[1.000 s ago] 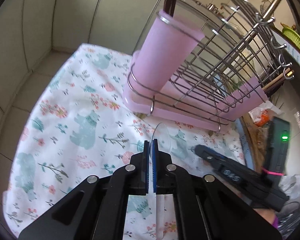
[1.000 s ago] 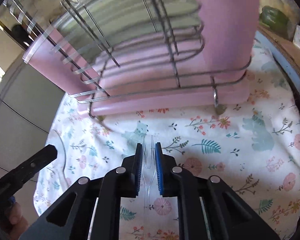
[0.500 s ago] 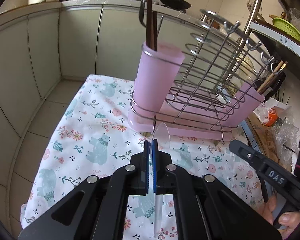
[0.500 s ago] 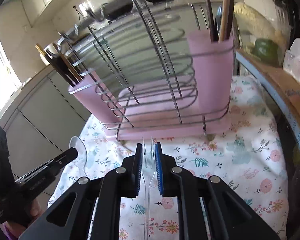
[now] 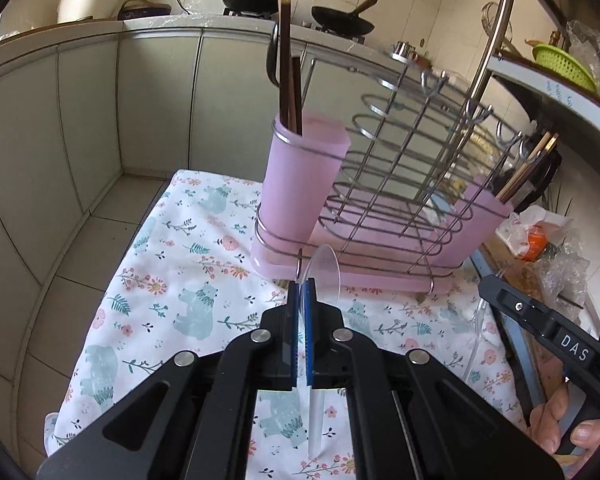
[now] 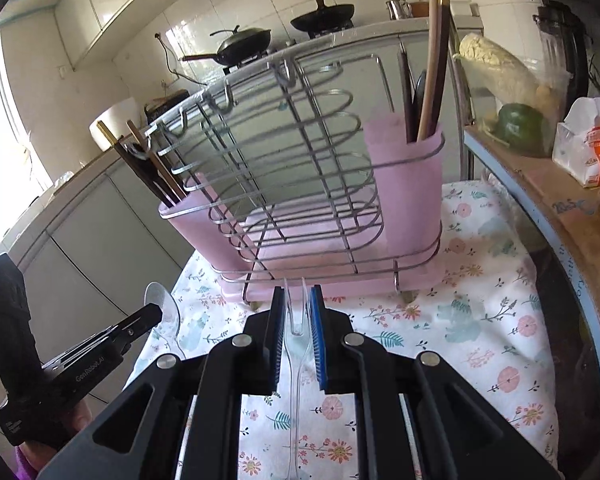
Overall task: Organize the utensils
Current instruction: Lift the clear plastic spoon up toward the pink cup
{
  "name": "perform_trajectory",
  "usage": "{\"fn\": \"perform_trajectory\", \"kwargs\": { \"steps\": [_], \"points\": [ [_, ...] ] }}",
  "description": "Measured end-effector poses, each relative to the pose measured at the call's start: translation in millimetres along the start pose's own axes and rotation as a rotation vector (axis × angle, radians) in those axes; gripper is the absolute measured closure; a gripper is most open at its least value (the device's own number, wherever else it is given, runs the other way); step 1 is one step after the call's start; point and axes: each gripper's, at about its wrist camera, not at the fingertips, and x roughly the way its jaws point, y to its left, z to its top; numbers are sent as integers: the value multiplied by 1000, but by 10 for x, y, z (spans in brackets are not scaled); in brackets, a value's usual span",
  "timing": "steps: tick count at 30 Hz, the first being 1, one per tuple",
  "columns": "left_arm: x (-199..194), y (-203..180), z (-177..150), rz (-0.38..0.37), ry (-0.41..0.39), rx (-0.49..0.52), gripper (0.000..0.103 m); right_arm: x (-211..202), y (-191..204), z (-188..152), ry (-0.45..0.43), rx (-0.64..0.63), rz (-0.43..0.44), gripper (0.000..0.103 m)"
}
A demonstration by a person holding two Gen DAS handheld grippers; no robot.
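Note:
My left gripper (image 5: 300, 286) is shut on a clear plastic spoon (image 5: 325, 268), bowl pointing up toward the rack; it also shows in the right wrist view (image 6: 162, 306). My right gripper (image 6: 297, 294) is shut on a clear plastic fork (image 6: 296, 312), tines forward. Both are held above the floral cloth, in front of a wire rack (image 5: 412, 184) with a pink tray. A pink cup (image 5: 300, 184) at one end holds dark chopsticks and a ladle. A second pink cup (image 6: 204, 228) at the other end holds chopsticks.
The floral cloth (image 5: 180, 280) covers a small table; its left edge drops to a tiled floor. Grey cabinets and a stove with woks stand behind. A wooden shelf (image 6: 540, 184) with food bags stands on the right.
Both grippers have risen and tilted up, so the rack now appears lower and farther and the kitchen counter is in view. Each still holds its utensil.

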Motion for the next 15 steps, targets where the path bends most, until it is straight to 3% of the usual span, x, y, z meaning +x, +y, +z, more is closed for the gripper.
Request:
{"fn": "perform_trajectory", "kwargs": {
  "steps": [15],
  "points": [
    [-245, 0, 142, -87, -138, -40, 101, -375, -195, 196, -114, 36, 20, 91]
  ]
}}
